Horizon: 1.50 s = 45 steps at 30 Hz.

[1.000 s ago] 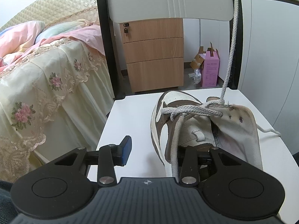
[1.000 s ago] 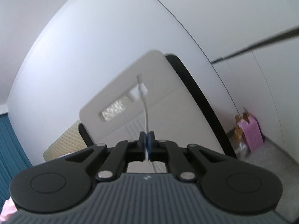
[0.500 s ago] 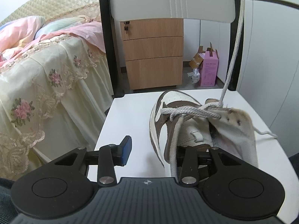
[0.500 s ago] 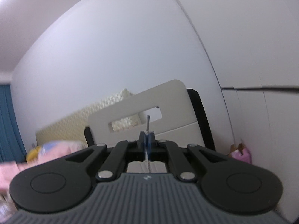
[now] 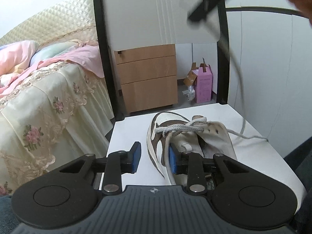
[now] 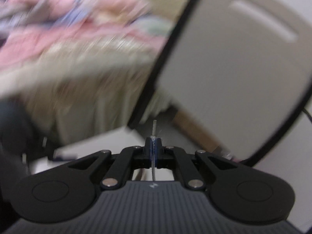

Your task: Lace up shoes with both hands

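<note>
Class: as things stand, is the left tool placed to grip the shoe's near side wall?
Probably yes. The left tool is open, its fingers either side of the shoe wall, with nothing between them but that wall.

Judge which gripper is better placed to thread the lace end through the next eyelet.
Right. The right gripper is shut on the lace, its tip poking out ahead. The left gripper is open, straddling the side wall of the shoe.
</note>
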Each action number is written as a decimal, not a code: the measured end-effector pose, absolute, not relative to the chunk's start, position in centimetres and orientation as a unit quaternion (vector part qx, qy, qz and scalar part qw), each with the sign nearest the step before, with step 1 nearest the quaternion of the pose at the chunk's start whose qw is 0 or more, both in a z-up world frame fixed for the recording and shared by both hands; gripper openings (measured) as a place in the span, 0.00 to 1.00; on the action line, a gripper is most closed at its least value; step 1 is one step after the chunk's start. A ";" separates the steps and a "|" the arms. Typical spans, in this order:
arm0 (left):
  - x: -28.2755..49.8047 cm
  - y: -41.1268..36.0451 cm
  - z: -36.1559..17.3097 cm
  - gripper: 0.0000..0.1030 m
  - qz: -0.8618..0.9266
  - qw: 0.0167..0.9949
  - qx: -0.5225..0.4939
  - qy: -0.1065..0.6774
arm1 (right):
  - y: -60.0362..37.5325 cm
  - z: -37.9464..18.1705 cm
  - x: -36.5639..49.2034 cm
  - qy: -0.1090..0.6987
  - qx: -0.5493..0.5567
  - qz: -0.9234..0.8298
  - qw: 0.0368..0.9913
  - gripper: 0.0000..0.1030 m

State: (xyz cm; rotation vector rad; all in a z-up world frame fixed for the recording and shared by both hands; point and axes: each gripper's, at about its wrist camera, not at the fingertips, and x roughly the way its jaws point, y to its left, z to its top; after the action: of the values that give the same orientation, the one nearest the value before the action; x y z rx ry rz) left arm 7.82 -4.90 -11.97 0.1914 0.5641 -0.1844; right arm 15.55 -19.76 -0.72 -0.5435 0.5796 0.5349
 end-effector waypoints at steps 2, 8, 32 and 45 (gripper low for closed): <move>7.4 -4.6 -11.6 0.33 -0.099 0.953 0.092 0.273 | -18.5 -2.5 15.2 0.305 -0.288 0.280 0.864 0.03; 7.4 -4.2 -11.3 0.31 -0.111 0.950 0.074 0.283 | -15.9 -7.4 14.9 0.355 -0.360 0.320 0.801 0.03; 10.7 1.3 -11.8 0.08 -0.144 0.897 -0.191 0.371 | -14.7 -10.6 16.2 0.397 -0.404 0.393 0.724 0.03; 12.4 5.1 -13.8 0.08 -0.151 0.826 -0.360 0.406 | -13.7 -11.5 16.8 0.421 -0.418 0.401 0.697 0.03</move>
State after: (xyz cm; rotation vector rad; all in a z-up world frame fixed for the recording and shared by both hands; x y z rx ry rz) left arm 12.38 5.07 -13.84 -0.7642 0.8626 -0.3214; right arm 16.79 -13.70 -11.50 -0.9327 0.9398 0.8953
